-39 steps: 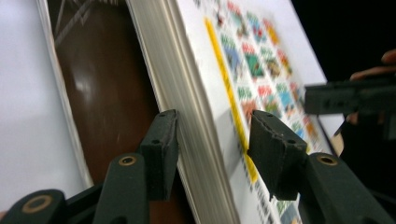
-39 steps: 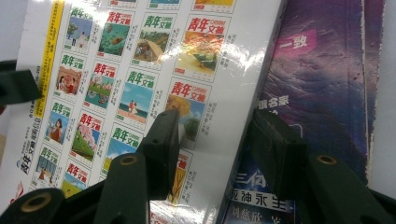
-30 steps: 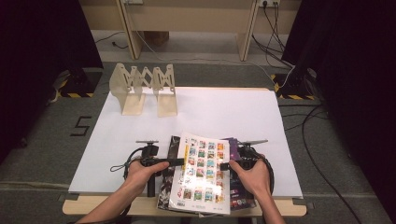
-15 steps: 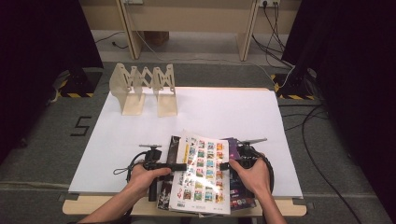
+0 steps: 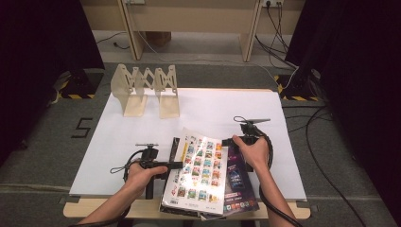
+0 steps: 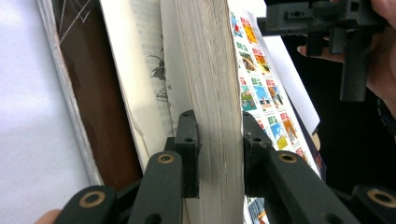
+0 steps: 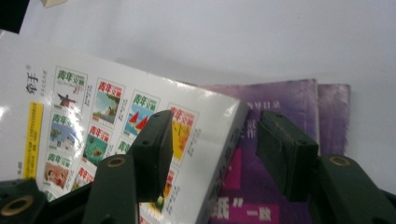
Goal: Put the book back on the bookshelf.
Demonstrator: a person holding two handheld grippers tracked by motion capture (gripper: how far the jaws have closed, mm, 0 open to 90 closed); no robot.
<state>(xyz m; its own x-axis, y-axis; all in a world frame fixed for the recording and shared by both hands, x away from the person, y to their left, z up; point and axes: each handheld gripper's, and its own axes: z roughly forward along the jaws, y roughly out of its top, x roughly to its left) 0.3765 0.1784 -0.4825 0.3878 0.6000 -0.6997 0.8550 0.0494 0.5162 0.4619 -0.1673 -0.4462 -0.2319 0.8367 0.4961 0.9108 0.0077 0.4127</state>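
A thick book (image 5: 201, 170) with a white cover of small colour pictures lies on a stack near the table's front edge. My left gripper (image 5: 176, 164) is shut on its left side. In the left gripper view the jaws (image 6: 217, 135) have just been closing and now press both faces of the block of pages (image 6: 210, 84). My right gripper (image 5: 228, 142) is at the book's far right corner and stands open. In the right gripper view its pads (image 7: 212, 140) are apart, one over the picture cover (image 7: 93, 116), the other over a purple magazine (image 7: 289, 102) beneath.
The purple magazine (image 5: 236, 182) and a dark brown book (image 6: 93, 93) lie under the thick book. A wooden accordion rack (image 5: 144, 90) stands at the far left of the white table sheet (image 5: 227, 106). The stack overhangs the table's front edge (image 5: 118, 210).
The left gripper's jaws have closed on the book's left side. The right hand has moved away from me along the book's right edge to its far corner.
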